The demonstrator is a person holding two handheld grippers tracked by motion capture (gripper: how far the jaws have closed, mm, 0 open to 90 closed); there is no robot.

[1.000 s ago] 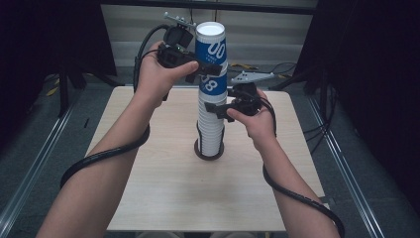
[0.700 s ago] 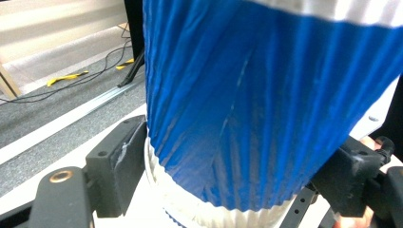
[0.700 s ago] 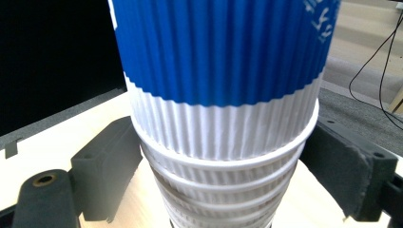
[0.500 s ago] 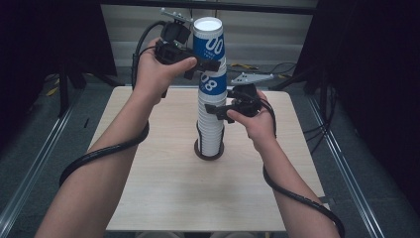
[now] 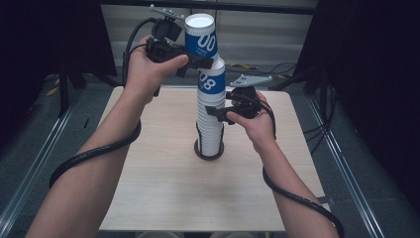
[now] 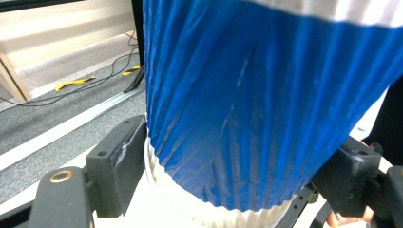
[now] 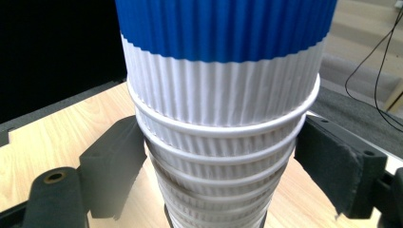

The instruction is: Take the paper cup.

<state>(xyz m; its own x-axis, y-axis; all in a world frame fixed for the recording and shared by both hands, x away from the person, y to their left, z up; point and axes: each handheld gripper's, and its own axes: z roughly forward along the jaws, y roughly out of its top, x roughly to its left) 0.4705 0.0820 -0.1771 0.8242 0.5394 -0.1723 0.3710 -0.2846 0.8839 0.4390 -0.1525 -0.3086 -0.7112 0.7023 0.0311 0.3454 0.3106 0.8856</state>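
Clamping the top cup between my left gripper jaws, I have both pads pressed into its ribbed blue wall near the rim, the paper creasing a little under them. My right gripper straddles the stack lower down; its jaws have just been closing, with the white ribbed cups between them. The left pad sits against the rims, while the right pad looks a hair off, so I cannot tell whether the grip is firm yet.

These cups are light, thin paper: springy, easily crushed, and the corrugation gives good friction. I judge the best hold is low on a cup's wall near its rolled rim, where it is stiffest, squeezing gently. Nested cups may stick, so the stack needs steadying while the top one lifts.

The stack stands upright on a dark round base at the middle of the wooden table. The top cup sits at twelve o'clock above it, tilted toward eleven, blue with white numerals, upside down like the rest.
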